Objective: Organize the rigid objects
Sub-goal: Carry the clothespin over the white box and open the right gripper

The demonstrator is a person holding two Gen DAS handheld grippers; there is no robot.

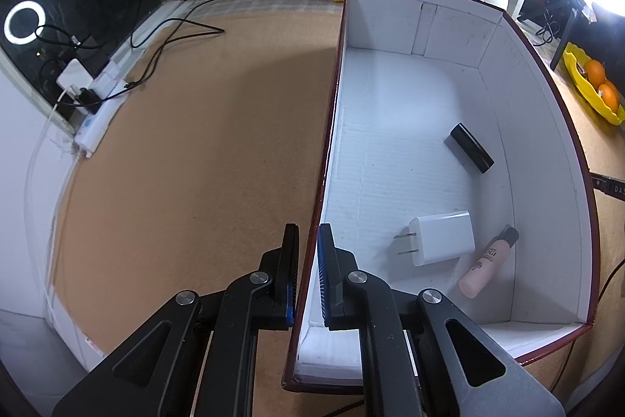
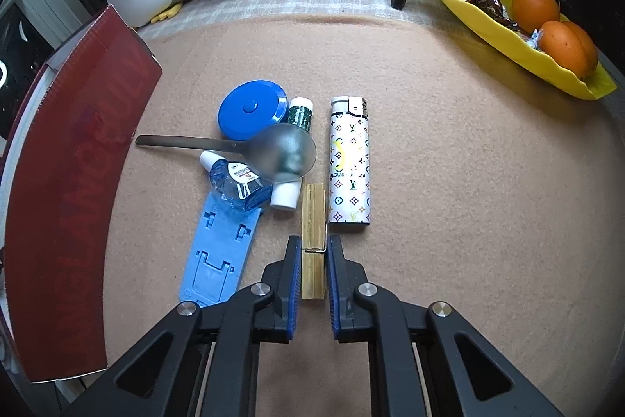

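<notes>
Right gripper [image 2: 313,272] straddles the wooden clothespin [image 2: 313,241], jaws narrowly parted, pads beside it but contact unclear. Just beyond the clothespin: patterned lighter [image 2: 349,161], white vial [image 2: 285,196], spoon [image 2: 273,151], blue bottle [image 2: 236,182], blue lid [image 2: 252,112], blue plastic stand [image 2: 220,253]. Left gripper [image 1: 308,272] clamps the box [image 1: 547,151] wall; inside lie a white charger [image 1: 441,237], pink bottle [image 1: 488,262], black bar [image 1: 468,147].

Left claw [image 1: 308,272] clamped narrow; right claw [image 2: 313,276] slightly parted.
</notes>
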